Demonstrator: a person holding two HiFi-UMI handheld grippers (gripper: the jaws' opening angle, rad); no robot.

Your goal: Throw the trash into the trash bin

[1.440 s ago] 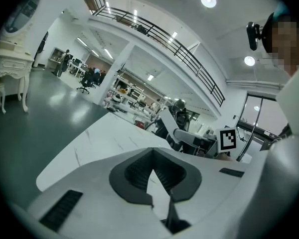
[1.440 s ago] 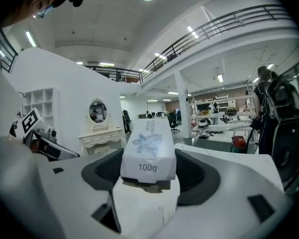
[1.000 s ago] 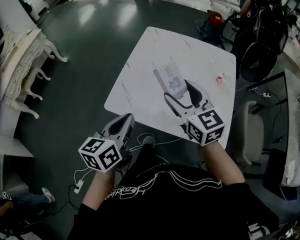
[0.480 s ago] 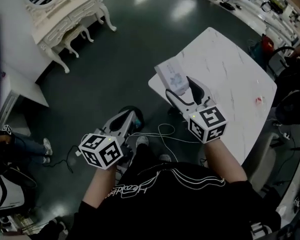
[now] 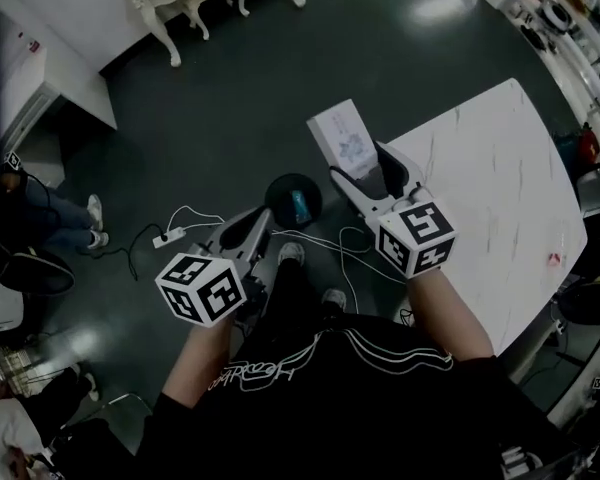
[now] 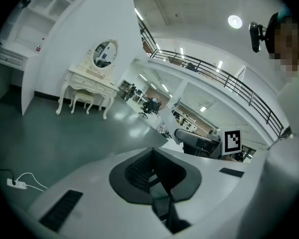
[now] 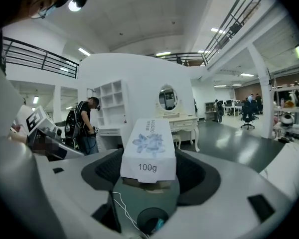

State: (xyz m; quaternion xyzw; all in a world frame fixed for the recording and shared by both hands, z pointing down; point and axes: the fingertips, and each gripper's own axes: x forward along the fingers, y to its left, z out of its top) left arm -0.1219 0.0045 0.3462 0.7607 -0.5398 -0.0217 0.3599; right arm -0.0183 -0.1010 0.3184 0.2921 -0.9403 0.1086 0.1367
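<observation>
- Pick is done: the right hand-held gripper [image 5: 358, 165] is clamped on the trash, a white carton [image 5: 342, 136] with a blue flower print and "100g" on its end. Its jaws press on the carton's two sides.
- The carton is off the table [image 5: 490, 178] and held in the air over the dark floor, clear of the table edge.
- The trash bin [image 5: 272, 193] is a round dark bin on the floor, close to the person's feet, with something teal already inside. The right gripper view shows it low between the jaws, under the carton.
- The carton looks near the bin but not yet over its mouth, judging from the head view.
- The left hand-held gripper [image 5: 258, 220] has its jaws together and holds nothing. It is idle, low on the bin's left.
- Left to do: carry the carton over the opening, then open the jaws to drop it.
- A small red item [image 5: 553, 259] sits at the table's far edge. I can't tell whether it's trash too.
</observation>
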